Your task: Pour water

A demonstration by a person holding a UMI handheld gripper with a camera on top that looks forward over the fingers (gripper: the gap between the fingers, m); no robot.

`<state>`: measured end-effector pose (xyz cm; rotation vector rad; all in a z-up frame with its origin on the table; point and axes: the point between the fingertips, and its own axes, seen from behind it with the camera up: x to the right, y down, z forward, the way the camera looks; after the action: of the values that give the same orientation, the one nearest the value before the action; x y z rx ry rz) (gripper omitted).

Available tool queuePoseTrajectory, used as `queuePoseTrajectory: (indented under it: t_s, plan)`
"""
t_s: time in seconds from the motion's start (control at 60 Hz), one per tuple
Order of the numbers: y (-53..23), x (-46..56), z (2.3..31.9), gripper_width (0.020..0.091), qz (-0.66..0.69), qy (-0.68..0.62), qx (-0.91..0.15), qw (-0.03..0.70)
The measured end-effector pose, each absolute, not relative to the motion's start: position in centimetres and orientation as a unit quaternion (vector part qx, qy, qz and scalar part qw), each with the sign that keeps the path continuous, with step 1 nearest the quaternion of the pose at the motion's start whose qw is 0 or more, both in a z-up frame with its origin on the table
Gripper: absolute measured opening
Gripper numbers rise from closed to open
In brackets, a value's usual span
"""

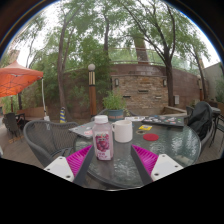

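Observation:
A small bottle [102, 138] with a white cap and a pink label stands upright on a round glass patio table [160, 152]. A white cup [123, 130] stands just behind it and to its right. My gripper [112, 160] is open, its two magenta pads [80, 160] spread wide apart low over the table. The bottle stands just ahead of the fingers, nearer the left one, with a gap at either side. Nothing is held.
Farther back on the table lie a red thing and a yellow thing [148, 129] beside some flat sheets [85, 129]. Metal chairs [38, 140] ring the table. An orange parasol [18, 78], a lamp post [92, 88], a brick wall and trees stand beyond.

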<state>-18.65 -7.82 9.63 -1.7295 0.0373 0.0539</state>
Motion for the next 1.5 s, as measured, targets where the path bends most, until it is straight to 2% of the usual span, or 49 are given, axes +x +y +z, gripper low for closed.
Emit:
queuePoseTrajectory:
  t_s: [0.383, 0.417, 0.467, 0.517, 0.683, 0.833, 0.867, 1.0, 1.15, 1.233, 1.25, 1.283, 1.333, 1.35, 1.5]
  plan:
    - [4.6, -21.2, 9.7, 0.0833, -0.056, 0.033, -0.721, 0.690]
    - [5.2, -21.2, 9.5, 0.0786, -0.057, 0.032, -0.719, 0.692]
    - [5.6, -21.0, 9.5, 0.0564, -0.064, 0.034, -0.718, 0.693]
    - [5.7, -21.0, 9.4, 0.0561, -0.055, 0.034, -0.716, 0.695]
    - [5.6, -22.5, 9.0, 0.0444, -0.040, -0.010, -0.712, 0.701]
    - [6.8, -25.4, 8.8, 0.0441, -0.004, -0.063, -0.724, 0.687]
    - [5.8, -27.7, 10.0, 0.0442, 0.023, -0.059, -0.731, 0.680]
    - [10.4, -27.9, 13.9, 0.0444, 0.177, 0.038, -0.721, 0.669]
    - [14.2, -25.7, 17.9, 0.0441, 0.430, 0.250, -0.647, 0.578]
    - [16.3, -23.5, 17.2, 0.0439, 0.583, 0.356, -0.557, 0.472]
    - [16.7, -23.9, 18.2, 0.0439, 0.605, 0.389, -0.535, 0.443]
    - [16.7, -23.2, 17.1, 0.0440, 0.646, 0.411, -0.499, 0.406]
    - [16.4, -22.0, 16.8, 0.0441, 0.682, 0.447, -0.453, 0.361]
    - [17.2, -22.0, 17.9, 0.0442, 0.688, 0.470, -0.437, 0.339]
    - [16.6, -21.5, 17.1, 0.0442, 0.723, 0.512, -0.372, 0.276]
